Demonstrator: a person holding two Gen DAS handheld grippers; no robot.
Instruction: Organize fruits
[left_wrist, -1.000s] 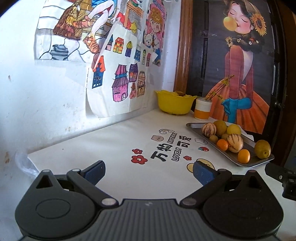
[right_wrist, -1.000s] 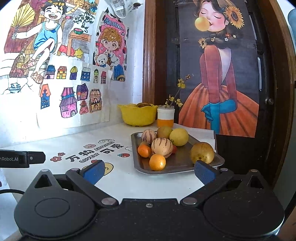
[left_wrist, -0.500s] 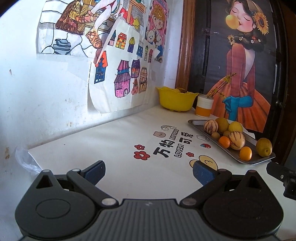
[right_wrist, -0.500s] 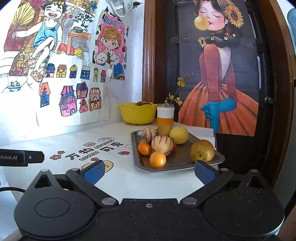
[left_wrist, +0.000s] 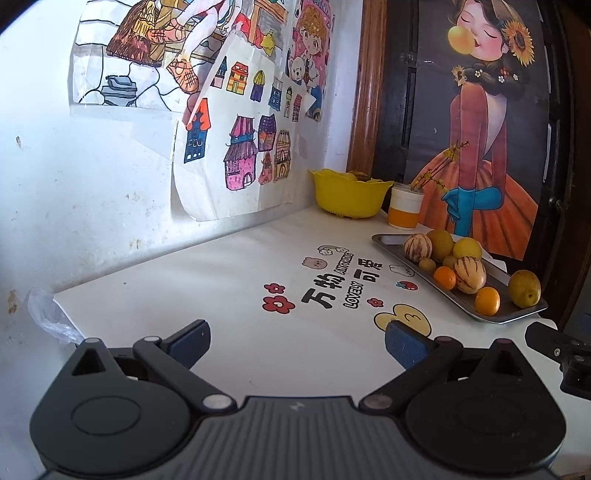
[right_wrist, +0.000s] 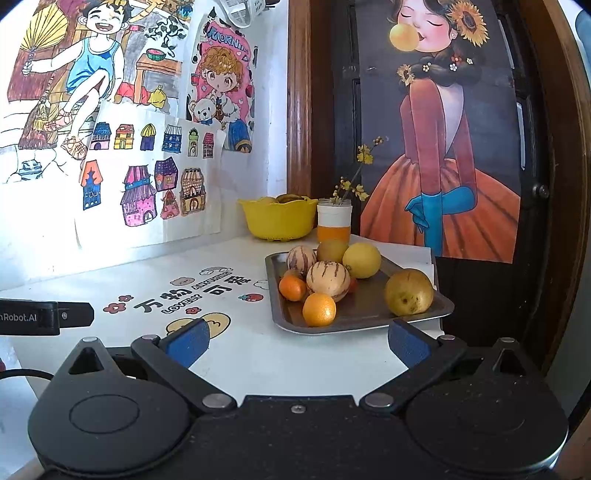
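Right wrist view: your right gripper (right_wrist: 297, 341) is spread, empty | left gripper (left_wrist: 295, 343) also spread | fruits sit on metal tray (right_wrist: 364, 308), yellow bowl (right_wrist: 277, 221) behind it | risk: round fruits roll off if you bump tray.

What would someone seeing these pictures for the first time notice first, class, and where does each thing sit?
The grey metal tray piled with striped, yellow and orange fruits, on the white table's right side just beyond the open right gripper. Behind it, in the corner, stands a yellow scalloped plastic bowl beside a white-and-orange cup of yellow sprigs. Colourful drawings cover the wall.
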